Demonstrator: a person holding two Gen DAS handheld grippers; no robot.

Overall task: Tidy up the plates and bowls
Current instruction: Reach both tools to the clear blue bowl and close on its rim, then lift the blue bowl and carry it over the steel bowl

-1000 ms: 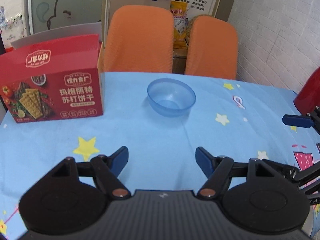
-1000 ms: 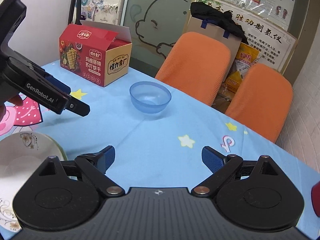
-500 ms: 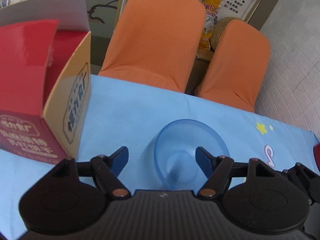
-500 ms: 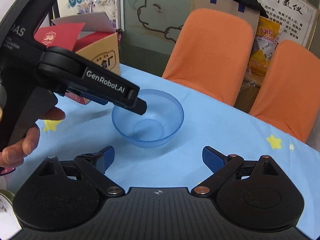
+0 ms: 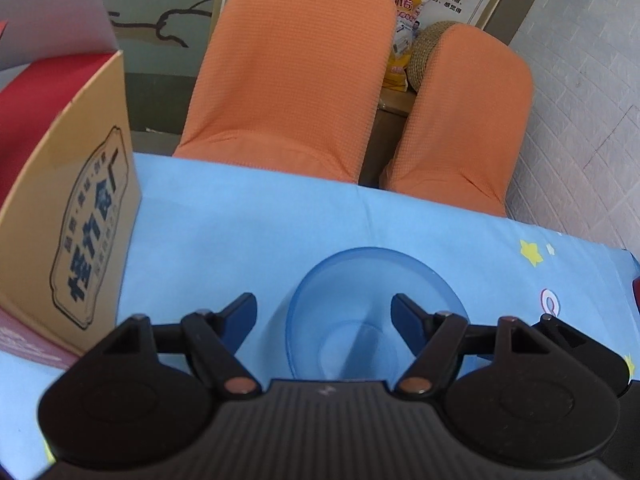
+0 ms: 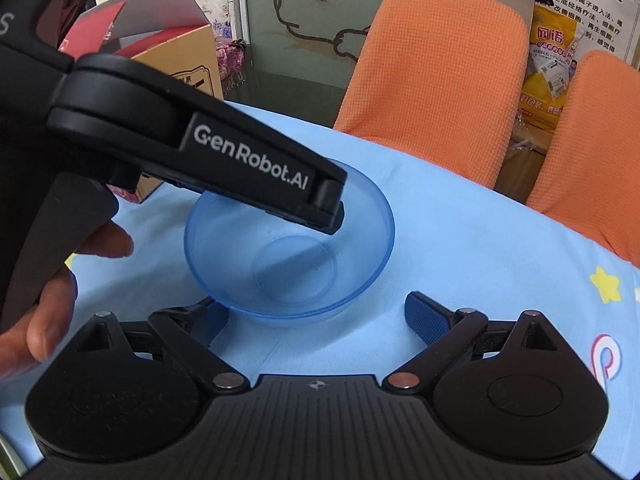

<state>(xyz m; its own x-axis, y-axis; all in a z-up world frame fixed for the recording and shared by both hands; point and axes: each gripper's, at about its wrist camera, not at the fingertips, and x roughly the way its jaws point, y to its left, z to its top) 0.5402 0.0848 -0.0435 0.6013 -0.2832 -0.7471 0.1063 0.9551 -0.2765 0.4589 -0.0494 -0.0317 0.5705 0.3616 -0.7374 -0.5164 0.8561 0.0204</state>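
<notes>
A clear blue plastic bowl (image 5: 360, 280) stands upright on the blue star-print tablecloth (image 5: 248, 220). My left gripper (image 5: 324, 312) is open and reaches over the bowl, its right finger over the inside and its left finger outside the near-left rim. In the right wrist view the bowl (image 6: 360, 240) sits just ahead of my open right gripper (image 6: 316, 316), whose left fingertip is against the bowl's near wall. The left gripper's arm (image 6: 248, 172) crosses above the bowl there.
An open red and tan cracker box (image 5: 80, 216) stands close on the left of the bowl. Two orange chairs (image 5: 292, 80) stand behind the table's far edge. A red object (image 5: 635, 292) is at the right edge.
Both grippers have moved forward to the blue bowl. The left gripper now hangs over it; the right has closed in on its near side. The white plate has left the right view.
</notes>
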